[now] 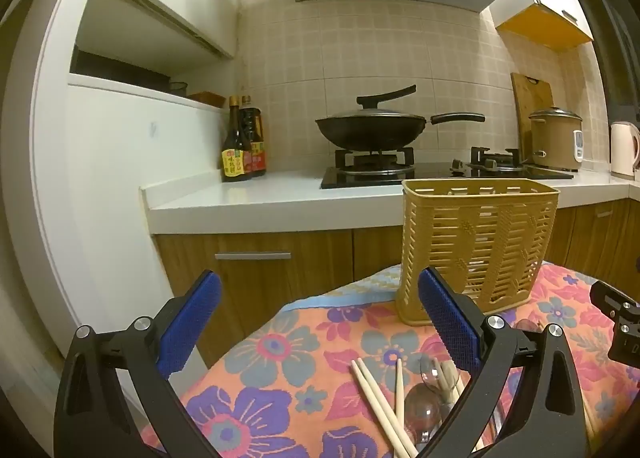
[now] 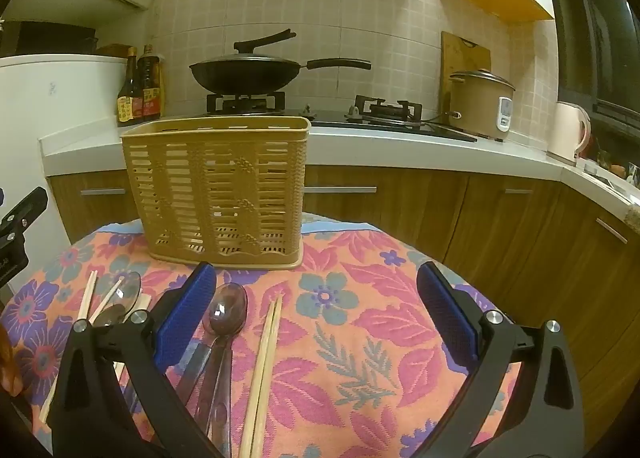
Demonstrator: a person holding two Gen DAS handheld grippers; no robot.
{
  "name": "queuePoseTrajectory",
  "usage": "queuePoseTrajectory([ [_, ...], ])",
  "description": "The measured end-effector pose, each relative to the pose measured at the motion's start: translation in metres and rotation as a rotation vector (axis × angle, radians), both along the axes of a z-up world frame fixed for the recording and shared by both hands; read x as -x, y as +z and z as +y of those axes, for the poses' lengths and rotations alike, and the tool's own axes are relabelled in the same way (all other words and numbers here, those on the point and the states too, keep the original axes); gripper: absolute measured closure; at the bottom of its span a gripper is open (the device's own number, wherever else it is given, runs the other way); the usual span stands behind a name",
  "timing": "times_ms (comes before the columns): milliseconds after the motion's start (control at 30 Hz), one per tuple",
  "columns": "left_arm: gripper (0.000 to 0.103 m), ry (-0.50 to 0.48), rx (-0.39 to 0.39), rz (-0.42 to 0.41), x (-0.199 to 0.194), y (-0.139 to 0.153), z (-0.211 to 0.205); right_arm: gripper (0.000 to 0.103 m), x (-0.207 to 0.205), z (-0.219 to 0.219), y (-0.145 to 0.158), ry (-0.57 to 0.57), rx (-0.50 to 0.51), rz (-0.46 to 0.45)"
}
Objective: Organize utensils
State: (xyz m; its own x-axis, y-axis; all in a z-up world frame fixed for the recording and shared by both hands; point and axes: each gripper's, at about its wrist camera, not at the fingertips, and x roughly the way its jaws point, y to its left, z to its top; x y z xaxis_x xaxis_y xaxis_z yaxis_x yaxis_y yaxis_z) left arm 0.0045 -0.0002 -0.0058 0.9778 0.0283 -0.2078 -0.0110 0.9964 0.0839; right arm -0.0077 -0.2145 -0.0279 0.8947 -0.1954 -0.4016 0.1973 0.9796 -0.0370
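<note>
Chopsticks [image 2: 262, 374] lie between right gripper's [image 2: 316, 310] spread fingers [image 2: 184, 318]

Both grippers: black angular frames, silver round screws, blue dimpled pads on fingers [image 2: 186, 314].

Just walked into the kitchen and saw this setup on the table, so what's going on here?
A person is holding a two-finger gripper in each hand over a table covered with a floral cloth. Both the left gripper and the right gripper are open and hold nothing. Chopsticks and translucent spoons lie loose on the cloth, and the tan slotted utensil basket stands upright behind them, apparently empty. The sorting has not started yet.
</note>
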Motion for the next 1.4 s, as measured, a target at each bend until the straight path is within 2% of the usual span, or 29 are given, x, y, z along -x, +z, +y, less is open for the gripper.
queuePoseTrajectory([
  [1100,0.007,0.008,-0.021,0.008,-0.001,-0.001,-0.004,0.008,0.000,0.001,0.000,0.009,0.000,-0.001],
  [1233,0.007,0.008,-0.005,0.017,-0.003,-0.001,0.000,0.008,0.001,0.001,0.000,0.008,0.005,0.003],
  [1400,0.007,0.030,0.059,0.045,-0.009,0.000,0.015,0.008,0.000,0.000,-0.001,0.001,0.001,0.006],
])
